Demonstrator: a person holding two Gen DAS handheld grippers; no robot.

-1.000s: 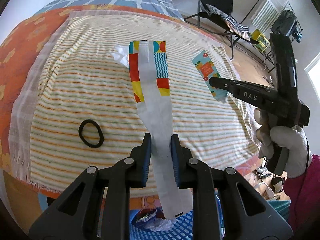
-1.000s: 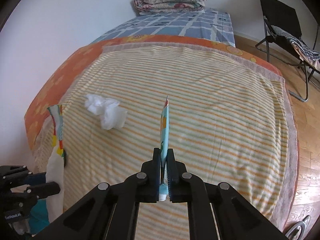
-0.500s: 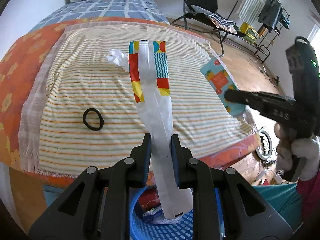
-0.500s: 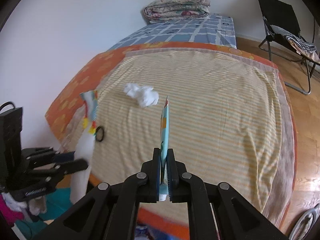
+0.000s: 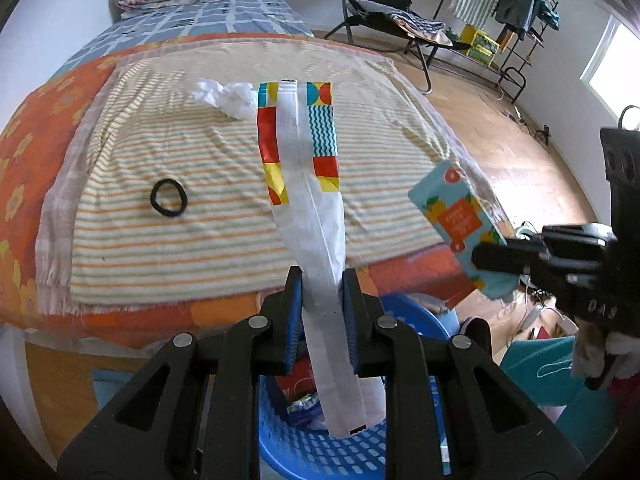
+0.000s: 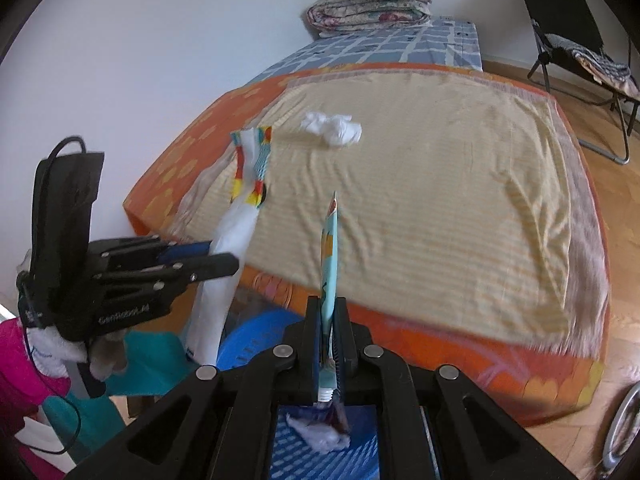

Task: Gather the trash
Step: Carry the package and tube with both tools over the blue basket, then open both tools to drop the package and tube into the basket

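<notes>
My left gripper [image 5: 320,280] is shut on a long white wrapper with a colourful patterned end [image 5: 304,184]; it also shows in the right wrist view [image 6: 236,236]. My right gripper [image 6: 329,308] is shut on a flat light-blue pouch with orange fruit print [image 6: 330,252], seen face-on in the left wrist view [image 5: 464,220]. Both grippers hang just off the foot of the bed, over a blue plastic basket [image 5: 416,316] that holds several pieces of trash [image 6: 320,436]. A crumpled white tissue [image 5: 226,98] lies on the striped blanket [image 6: 440,184].
A black hair tie [image 5: 169,198] lies on the blanket at the left. Folded quilts [image 6: 370,4] sit at the head of the bed. A black folding chair [image 5: 380,4] and a clothes rack [image 5: 516,4] stand on the wooden floor to the right.
Both grippers have pulled back from over the bed to beyond its foot edge, each still holding its item. The blue basket has come into view below them.
</notes>
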